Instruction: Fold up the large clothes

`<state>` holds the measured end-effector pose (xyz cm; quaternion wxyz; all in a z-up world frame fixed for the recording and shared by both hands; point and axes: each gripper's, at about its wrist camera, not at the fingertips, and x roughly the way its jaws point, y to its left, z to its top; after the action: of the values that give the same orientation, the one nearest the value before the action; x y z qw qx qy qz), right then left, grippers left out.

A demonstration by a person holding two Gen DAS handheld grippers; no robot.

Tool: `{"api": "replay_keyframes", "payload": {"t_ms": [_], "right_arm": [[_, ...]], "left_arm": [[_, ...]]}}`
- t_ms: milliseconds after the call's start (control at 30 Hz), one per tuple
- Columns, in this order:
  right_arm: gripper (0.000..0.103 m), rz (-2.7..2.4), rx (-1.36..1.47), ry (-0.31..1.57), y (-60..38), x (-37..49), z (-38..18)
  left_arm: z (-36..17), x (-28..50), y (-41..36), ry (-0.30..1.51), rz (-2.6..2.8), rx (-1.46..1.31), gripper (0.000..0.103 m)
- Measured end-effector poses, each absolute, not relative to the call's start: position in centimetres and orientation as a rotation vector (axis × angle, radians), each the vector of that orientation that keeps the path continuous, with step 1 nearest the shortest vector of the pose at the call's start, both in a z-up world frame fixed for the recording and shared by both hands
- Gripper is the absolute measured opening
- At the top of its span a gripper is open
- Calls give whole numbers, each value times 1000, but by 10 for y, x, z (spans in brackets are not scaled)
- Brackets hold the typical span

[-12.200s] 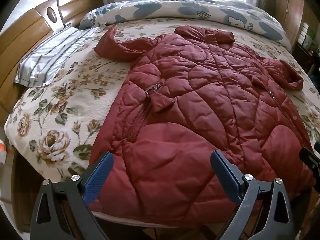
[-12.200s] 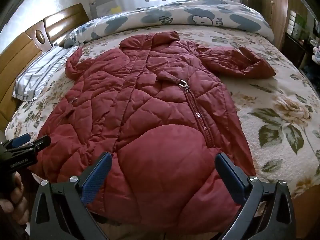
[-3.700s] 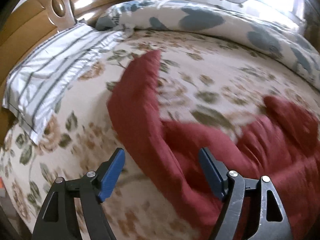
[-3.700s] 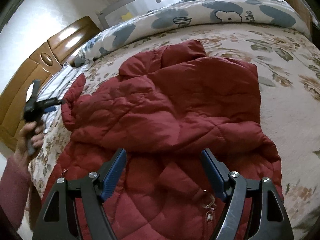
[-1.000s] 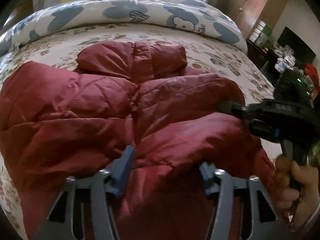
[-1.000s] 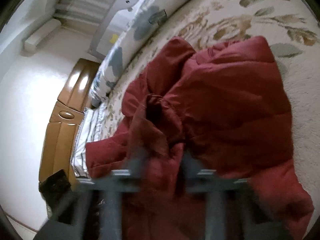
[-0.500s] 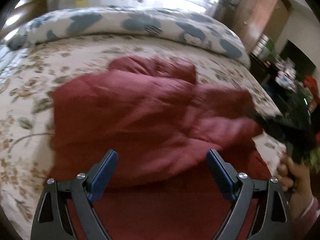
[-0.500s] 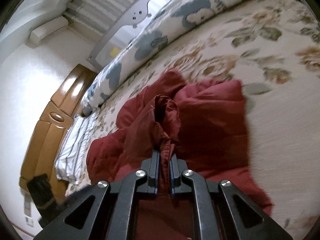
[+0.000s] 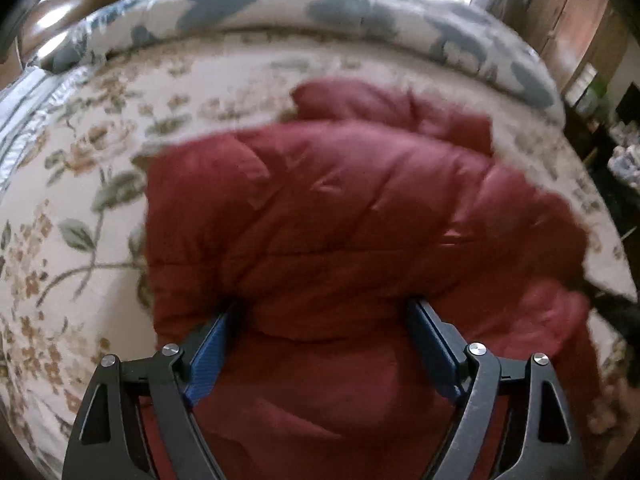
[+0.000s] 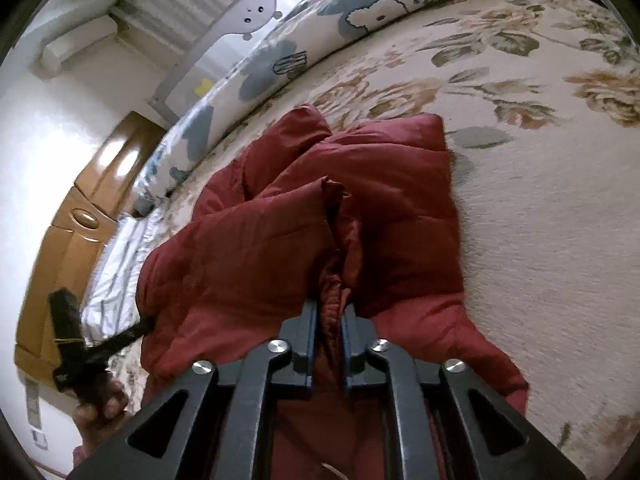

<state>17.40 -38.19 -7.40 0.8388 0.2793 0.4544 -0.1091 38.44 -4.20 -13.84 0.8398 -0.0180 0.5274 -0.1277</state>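
A dark red quilted coat [image 9: 340,208] lies partly folded on the flowered bed. My left gripper [image 9: 322,312] is wide apart and its jaws are closing; the coat's near fold bulges between the blue pads [image 9: 212,344], which do not squeeze it. In the right wrist view, my right gripper [image 10: 330,312] pinches a bunched ridge of the coat [image 10: 260,248]. Its jaws are opening, with the fabric still between them. The left gripper [image 10: 68,320], held in a hand [image 10: 100,396], shows at the coat's left edge.
The flowered bed sheet [image 10: 540,220] spreads to the right of the coat. A rolled duvet with blue prints [image 9: 320,12] lies along the far side. A striped pillow [image 10: 116,264] and a wooden headboard [image 10: 80,208] are at the left, a wardrobe [image 9: 572,20] at the right.
The left gripper let go of the coat's fold, spread wide and moved left to the coat's near edge. The right gripper kept its pinch on the fabric and rose slightly.
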Motion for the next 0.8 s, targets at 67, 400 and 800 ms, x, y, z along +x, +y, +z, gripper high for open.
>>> {"api": "replay_keyframes", "payload": {"t_ms": [67,400,800], "right_arm": [[19,-280,504,910,-372,170,-53],[41,-126,260,903,-304,211,-42],[29,-282,387,1002,-355,197,-94]], "left_arm": [[-143,384,-48,1109,-273,-18,85],[-145,385,-54,1094,-270,-1,85],[-121,361,-24,1048,-293,-102,71]]}}
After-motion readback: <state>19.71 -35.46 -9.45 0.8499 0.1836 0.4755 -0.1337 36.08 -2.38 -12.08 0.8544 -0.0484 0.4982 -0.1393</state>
